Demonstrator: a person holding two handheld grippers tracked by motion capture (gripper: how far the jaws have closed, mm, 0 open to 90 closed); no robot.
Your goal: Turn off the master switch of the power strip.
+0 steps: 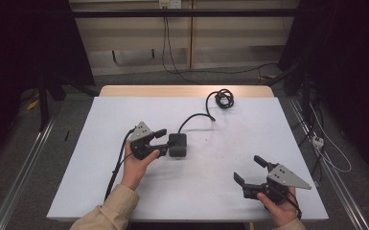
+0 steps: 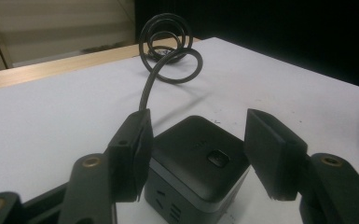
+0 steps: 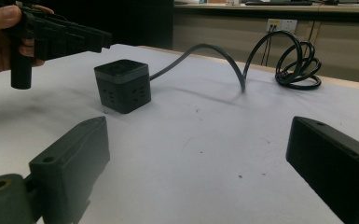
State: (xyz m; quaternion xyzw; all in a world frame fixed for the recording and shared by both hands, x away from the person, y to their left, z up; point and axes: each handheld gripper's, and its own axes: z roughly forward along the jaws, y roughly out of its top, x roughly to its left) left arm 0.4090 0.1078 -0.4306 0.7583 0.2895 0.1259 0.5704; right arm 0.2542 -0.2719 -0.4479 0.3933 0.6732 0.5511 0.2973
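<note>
left gripper (image 1: 161,142) jaws apart around black socket cube (image 1: 178,145); right gripper (image 1: 251,169) jaws wide apart; no readable writing.

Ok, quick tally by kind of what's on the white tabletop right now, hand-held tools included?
Black cube-shaped power socket block: 1
Black power cable with a coiled end: 1
Black two-jaw hand-held tools: 2, the left tool and the right tool
Total: 4

Parted fingers (image 2: 128,154) flank the black power cube (image 2: 196,158) (cable (image 2: 168,51) coiled behind).
</note>
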